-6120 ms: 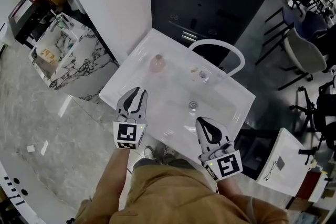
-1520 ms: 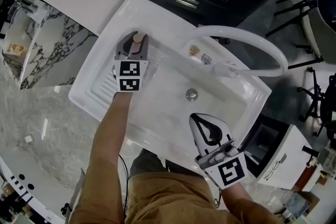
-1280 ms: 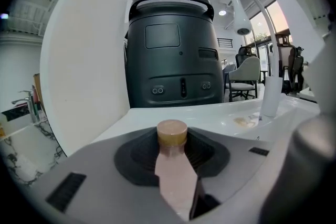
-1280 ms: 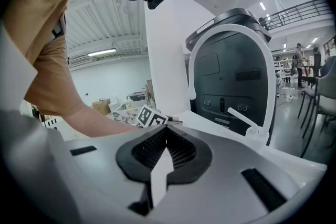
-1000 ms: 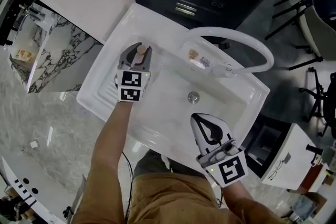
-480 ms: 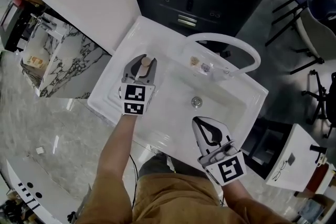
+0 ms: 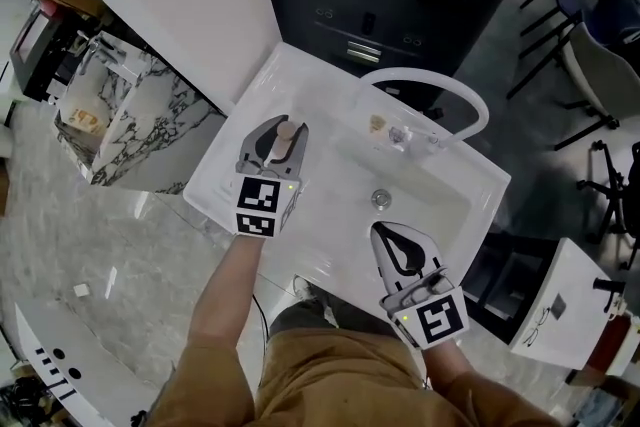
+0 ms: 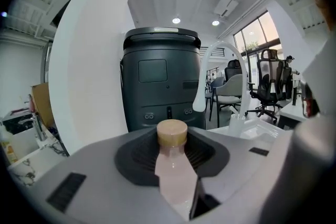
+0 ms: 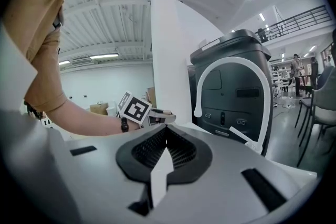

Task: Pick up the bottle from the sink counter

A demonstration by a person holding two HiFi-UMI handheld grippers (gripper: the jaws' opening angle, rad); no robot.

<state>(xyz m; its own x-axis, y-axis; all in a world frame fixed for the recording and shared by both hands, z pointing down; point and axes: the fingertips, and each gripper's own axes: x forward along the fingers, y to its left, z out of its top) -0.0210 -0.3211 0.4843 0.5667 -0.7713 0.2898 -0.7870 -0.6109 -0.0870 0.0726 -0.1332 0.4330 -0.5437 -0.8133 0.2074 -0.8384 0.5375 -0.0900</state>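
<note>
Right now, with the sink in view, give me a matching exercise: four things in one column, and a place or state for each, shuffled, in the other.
Things:
1. bottle
2. right tongs
3. faucet
4. drain

Places or states:
A. in the bottom of the basin
B. shut, with nothing between them
C. a white arch at the back of the basin
D. gripped by the left tongs

Pairs: 1-D, 2-B, 3-C, 4-A
</note>
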